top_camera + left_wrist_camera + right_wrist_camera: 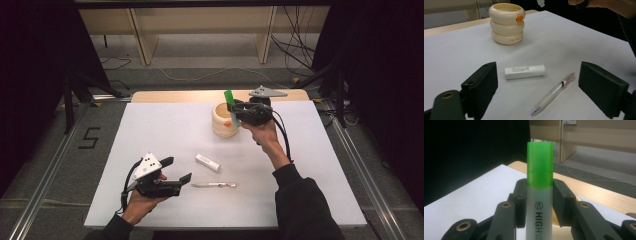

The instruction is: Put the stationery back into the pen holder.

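Right gripper [235,111]: jaws closed on the highlighter, one pad on each side of its white barrel, just under the green cap.
Highlighter [539,195]: upright between the right jaws, green cap standing clear above the jaw tips, lower barrel running down past them; in the high view held over the right side of the holder's mouth.
Pen holder [224,120]: cream, three stacked rings, orange knob on the rim; directly under and beside the right jaws, mouth open upward; near the far edge of the white mat.
Left gripper [174,171]: jaws spread wide, nothing between the pads; held low near the mat's near-left part.
Clear pen [554,92]: lying flat ahead of the left jaws, closer to the right-hand jaw, tip pointing back toward the gripper.
White tube [525,71]: lying flat just beyond the left-hand jaw's tip, crosswise to the jaws, just beside the pen without touching.
Open room: bare mat [165,125] ahead of the left jaws up to the holder; wide bare strips beside both jaws.
Edges: wooden table edge [190,95] just behind the holder; near mat edge close under the left hand [142,202].
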`<act>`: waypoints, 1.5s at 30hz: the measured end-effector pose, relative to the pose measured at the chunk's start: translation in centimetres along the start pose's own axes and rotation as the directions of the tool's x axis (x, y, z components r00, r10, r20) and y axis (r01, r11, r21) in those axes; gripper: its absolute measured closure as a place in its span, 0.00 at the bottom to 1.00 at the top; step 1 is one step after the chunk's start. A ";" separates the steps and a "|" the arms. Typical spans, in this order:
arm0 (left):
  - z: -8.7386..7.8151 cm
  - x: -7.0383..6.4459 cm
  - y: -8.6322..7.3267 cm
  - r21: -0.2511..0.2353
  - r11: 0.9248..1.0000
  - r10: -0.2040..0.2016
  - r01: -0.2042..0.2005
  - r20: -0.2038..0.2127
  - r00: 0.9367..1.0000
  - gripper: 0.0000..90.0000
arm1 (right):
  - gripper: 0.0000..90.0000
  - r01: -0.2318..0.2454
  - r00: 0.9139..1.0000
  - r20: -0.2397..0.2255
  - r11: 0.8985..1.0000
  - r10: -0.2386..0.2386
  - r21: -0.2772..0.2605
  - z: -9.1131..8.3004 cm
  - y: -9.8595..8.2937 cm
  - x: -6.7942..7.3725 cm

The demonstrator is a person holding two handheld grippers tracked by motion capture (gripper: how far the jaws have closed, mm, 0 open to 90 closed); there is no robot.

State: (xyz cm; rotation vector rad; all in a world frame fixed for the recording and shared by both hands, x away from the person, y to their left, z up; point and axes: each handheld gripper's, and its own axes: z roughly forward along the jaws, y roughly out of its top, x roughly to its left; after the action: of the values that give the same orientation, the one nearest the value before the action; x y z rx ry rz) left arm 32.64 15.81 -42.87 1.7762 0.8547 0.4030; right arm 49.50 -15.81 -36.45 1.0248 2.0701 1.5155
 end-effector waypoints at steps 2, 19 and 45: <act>0.0 0.0 0.0 0.003 1.000 0.006 -0.006 -0.001 1.000 0.17 | 0.75 0.002 1.000 0.002 1.000 -0.002 -0.001 0.3 0.2 0.0; -0.1 0.0 0.0 -0.002 1.000 0.000 0.000 0.005 1.000 0.17 | 0.75 0.000 0.997 0.077 1.000 -0.002 0.014 3.7 1.5 -0.5; -0.1 -0.1 0.1 -0.005 1.000 0.001 -0.001 0.009 1.000 0.17 | 0.75 -0.007 0.989 0.147 0.999 0.000 0.048 6.5 1.2 -1.3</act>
State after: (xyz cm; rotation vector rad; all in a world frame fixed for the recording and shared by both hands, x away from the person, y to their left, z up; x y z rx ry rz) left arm 32.53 15.83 -42.76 1.7730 0.8456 0.3974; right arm 55.10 -12.37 -37.74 1.1240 2.0120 1.3536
